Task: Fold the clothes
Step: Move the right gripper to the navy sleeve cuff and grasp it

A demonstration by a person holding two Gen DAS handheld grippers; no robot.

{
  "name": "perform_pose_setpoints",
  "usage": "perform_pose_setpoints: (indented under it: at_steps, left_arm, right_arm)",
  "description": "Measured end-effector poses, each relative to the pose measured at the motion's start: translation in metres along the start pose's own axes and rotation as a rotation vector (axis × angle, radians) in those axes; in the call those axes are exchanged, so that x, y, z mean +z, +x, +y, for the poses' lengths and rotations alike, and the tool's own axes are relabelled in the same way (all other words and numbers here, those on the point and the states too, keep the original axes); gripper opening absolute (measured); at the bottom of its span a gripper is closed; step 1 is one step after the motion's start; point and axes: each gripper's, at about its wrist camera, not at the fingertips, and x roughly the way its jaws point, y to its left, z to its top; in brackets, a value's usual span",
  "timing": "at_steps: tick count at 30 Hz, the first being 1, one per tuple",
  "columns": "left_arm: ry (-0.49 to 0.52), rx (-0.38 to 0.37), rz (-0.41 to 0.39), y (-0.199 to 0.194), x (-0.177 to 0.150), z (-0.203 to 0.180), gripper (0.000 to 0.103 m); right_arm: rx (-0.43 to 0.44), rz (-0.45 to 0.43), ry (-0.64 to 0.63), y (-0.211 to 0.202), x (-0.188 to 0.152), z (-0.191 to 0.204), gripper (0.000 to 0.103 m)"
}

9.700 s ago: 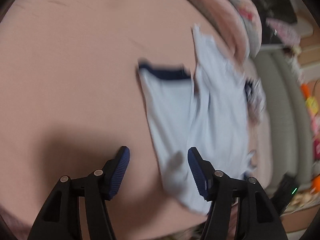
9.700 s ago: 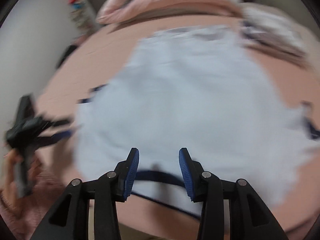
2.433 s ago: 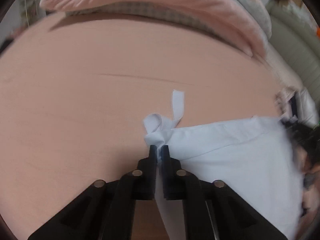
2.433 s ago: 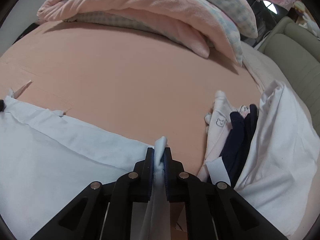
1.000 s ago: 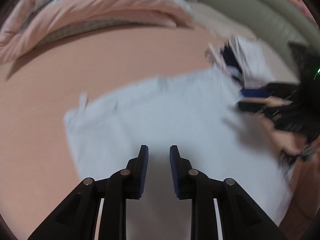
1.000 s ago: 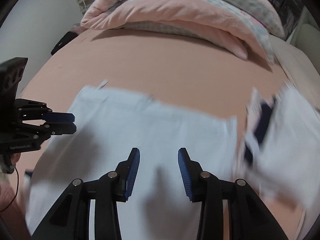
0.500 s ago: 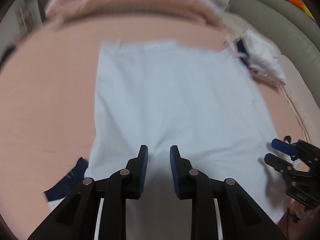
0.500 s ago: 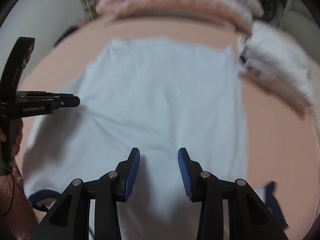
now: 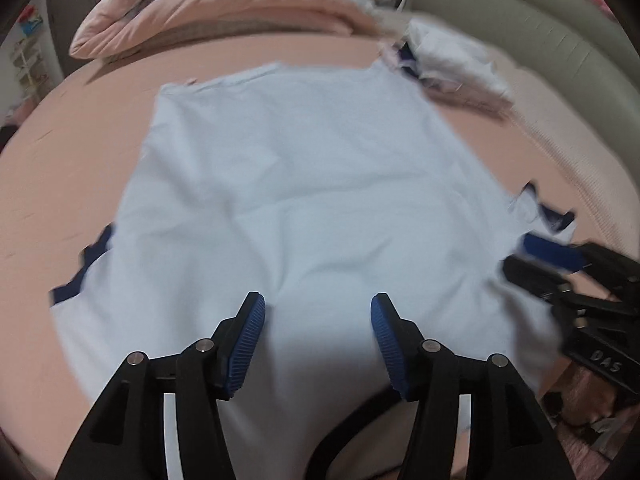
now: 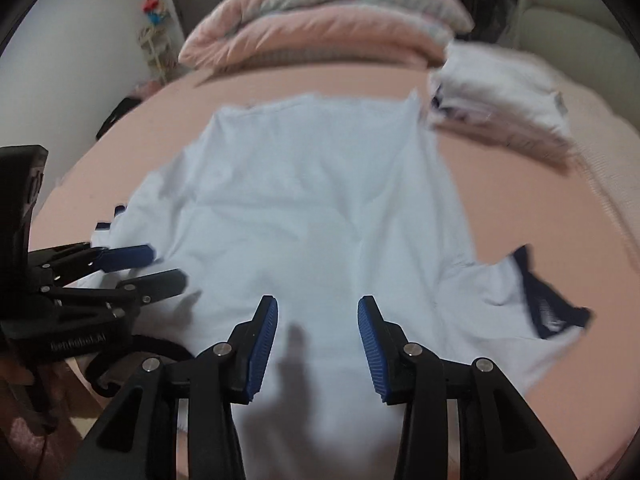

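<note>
A pale blue T-shirt with navy sleeve cuffs lies spread flat on the pink bed sheet. My left gripper hovers over the shirt's near end. Its jaws are opening and nothing is between them. My right gripper is open and empty, a little above the same near end. In the left wrist view the right gripper shows by the right sleeve. In the right wrist view the left gripper shows by the left sleeve.
A rolled pink duvet lies across the far end of the bed. A pile of white and dark clothes sits at the far right of the shirt. A grey-green padded sofa runs along the right.
Both grippers have let go of the far hem and drawn back to the shirt's near end. The left jaws have spread wider. The shirt now lies flat.
</note>
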Motion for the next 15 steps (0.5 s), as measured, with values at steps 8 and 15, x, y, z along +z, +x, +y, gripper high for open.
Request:
perform_pose_setpoints:
  at_steps: [8,15]
  left_arm:
    - [-0.065,-0.023,-0.053,-0.030,-0.040,0.017,0.052]
    - [-0.211,-0.131,-0.066,-0.027,-0.046,0.042,0.052]
  right_arm:
    - [0.037,0.072,0.019,-0.017,-0.027,0.000,0.042]
    - [-0.134,-0.041,0.279,-0.039,0.022,-0.094,0.046]
